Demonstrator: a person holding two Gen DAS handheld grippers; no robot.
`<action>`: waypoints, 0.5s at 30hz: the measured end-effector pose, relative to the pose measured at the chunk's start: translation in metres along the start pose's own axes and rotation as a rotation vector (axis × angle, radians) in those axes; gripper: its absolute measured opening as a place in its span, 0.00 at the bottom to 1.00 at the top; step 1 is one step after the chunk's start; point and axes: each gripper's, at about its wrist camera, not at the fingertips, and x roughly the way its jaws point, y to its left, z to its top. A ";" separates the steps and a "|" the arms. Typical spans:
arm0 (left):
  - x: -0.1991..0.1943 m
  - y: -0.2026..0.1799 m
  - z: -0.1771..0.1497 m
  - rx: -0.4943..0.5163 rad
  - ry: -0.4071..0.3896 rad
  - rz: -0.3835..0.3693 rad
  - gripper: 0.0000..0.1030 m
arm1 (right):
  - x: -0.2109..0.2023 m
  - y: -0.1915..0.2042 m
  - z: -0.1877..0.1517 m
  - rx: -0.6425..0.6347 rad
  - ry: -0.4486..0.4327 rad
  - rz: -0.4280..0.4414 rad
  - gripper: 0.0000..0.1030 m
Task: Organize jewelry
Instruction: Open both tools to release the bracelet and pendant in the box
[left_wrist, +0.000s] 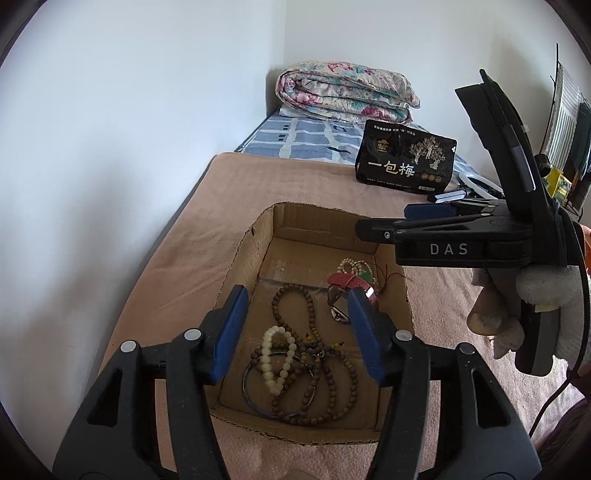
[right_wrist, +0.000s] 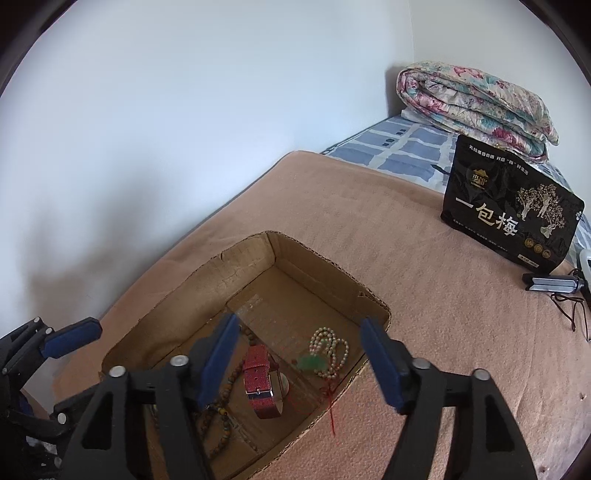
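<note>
An open cardboard box (left_wrist: 255, 243) (right_wrist: 258, 254) lies on a pink blanket. Inside lie brown bead strands (left_wrist: 314, 373), a white bead bracelet (left_wrist: 275, 362), a dark metal ring (left_wrist: 251, 387), a red-strap watch (left_wrist: 351, 282) (right_wrist: 258, 380) and a pearl necklace with a green pendant (right_wrist: 325, 354). My left gripper (left_wrist: 295, 325) is open and empty above the box's near half. My right gripper (right_wrist: 299, 354) is open and empty above the box's right side; it shows side-on in the left wrist view (left_wrist: 388, 225).
A black snack pouch (left_wrist: 404, 158) (right_wrist: 509, 210) stands behind the box. A folded floral quilt (left_wrist: 343, 92) (right_wrist: 476, 107) lies on a blue checked sheet by the wall corner. A small folded tripod with cables (right_wrist: 554, 284) lies at the right. The wall runs along the bed's left edge.
</note>
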 end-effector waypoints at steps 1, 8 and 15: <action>0.000 0.001 0.000 -0.005 0.002 -0.001 0.56 | -0.002 0.000 0.000 -0.002 -0.007 -0.007 0.82; -0.002 -0.001 0.000 -0.004 0.006 -0.002 0.56 | -0.012 0.000 0.001 -0.006 -0.024 -0.033 0.89; -0.014 -0.010 -0.001 0.008 -0.009 -0.005 0.56 | -0.025 -0.003 -0.001 -0.008 -0.036 -0.050 0.91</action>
